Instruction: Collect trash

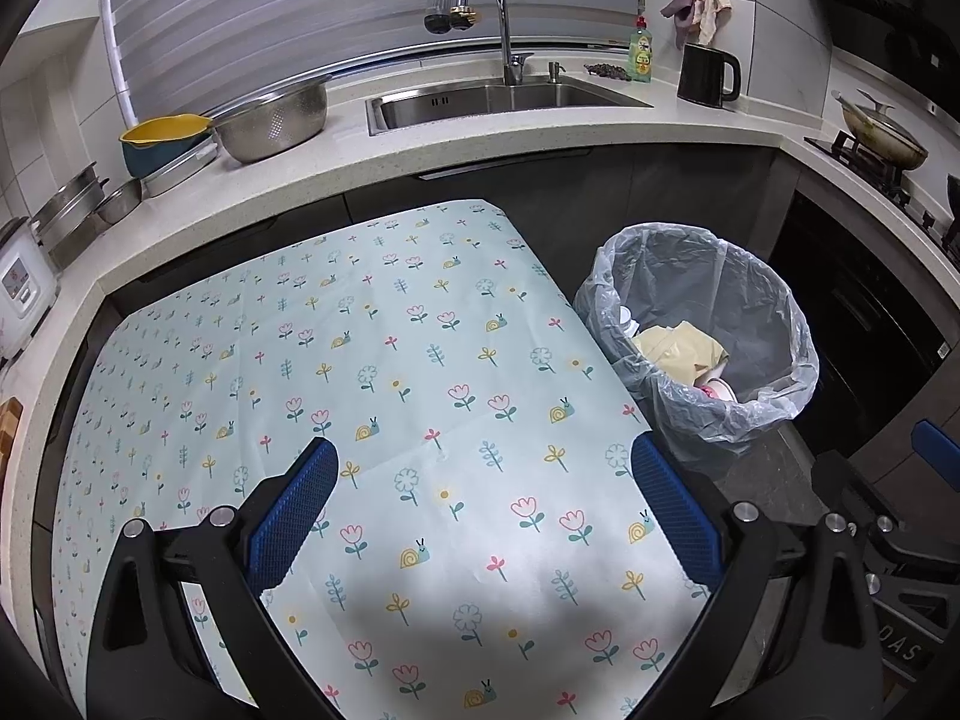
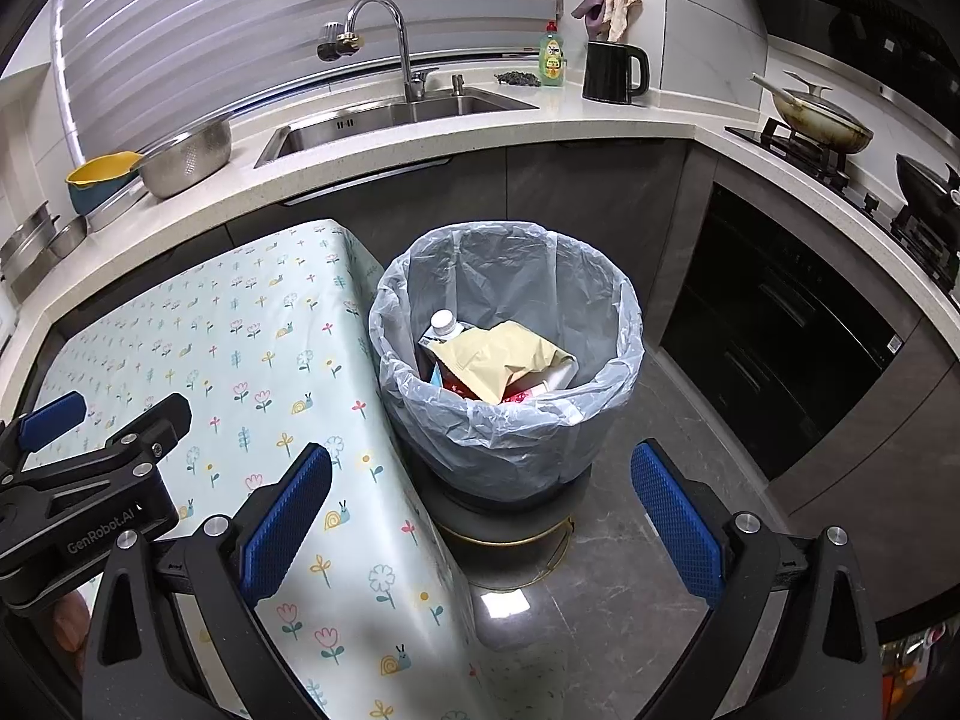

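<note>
Kitchen counters wrap round the bench, whose cloth is printed with flowers and snails.

Nearest my left claw, both blue pads are spread wide over bare cloth, pinching nothing. My right claw is spread just as wide and empty, hovering over the bench's right edge and the dark floor. In the right wrist view my left claw shows to the side, its black body marked "GenRobot.AI"; the left wrist view shows only a blue pad and black frame of my right claw at its right edge, with the letters "DAS" readable low down.

Just ahead of my right claw stands the trash bin, lined with a clear bag and touching the bench's hanging cloth. Only the right wrist view looks well into it: a tan paper bag lies over a white-capped carton.

Farther off are the sink, a green dish-soap bottle and a black kettle.
</note>
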The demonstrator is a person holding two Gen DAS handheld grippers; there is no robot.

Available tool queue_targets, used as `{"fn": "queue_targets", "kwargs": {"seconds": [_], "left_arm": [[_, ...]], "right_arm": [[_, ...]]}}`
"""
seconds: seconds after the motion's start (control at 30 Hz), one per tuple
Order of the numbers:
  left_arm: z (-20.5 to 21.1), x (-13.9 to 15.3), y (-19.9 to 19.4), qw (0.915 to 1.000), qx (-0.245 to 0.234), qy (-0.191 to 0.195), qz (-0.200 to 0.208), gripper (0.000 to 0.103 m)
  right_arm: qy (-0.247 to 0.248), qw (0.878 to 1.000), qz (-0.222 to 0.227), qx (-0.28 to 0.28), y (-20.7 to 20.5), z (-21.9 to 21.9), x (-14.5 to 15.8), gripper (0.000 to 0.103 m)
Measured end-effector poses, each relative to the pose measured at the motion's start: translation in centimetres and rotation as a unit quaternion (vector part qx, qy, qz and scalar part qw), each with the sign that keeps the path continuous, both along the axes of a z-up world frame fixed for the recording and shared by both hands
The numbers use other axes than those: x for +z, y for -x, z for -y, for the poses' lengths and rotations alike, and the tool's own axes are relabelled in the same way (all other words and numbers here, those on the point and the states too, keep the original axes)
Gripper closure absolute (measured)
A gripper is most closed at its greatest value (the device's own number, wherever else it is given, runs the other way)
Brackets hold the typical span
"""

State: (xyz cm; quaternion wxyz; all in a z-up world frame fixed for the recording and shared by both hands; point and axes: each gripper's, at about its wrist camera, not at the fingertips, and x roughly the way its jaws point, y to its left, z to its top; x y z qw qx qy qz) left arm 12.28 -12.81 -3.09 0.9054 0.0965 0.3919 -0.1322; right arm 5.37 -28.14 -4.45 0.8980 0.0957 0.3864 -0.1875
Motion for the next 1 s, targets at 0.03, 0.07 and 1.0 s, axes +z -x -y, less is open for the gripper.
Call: {"fn": "queue_targets", "kwargs": {"seconds": [0.03,0.07,1.0], "left_arm": [[0.02,0.00,0.00,1.0000,0.000,0.000,0.000,0.009],[0.02,-0.02,-0.02,1.0000,0.000,0.000,-0.001,0.009],[0.48,-0.51,-0.13,0.9999,-0.010,0.006,-0.006,0.009]], "right_arm": [[0.000,1.000,0.000,0.000,0.01,0.00,-0.01,0.007],[0.000,1.000,0.000,0.000,-0.01,0.01,-0.01,0.007],[-0.002,1.000,-0.003,-0.002,0.03,0.38,-0.41,0.007]]}}
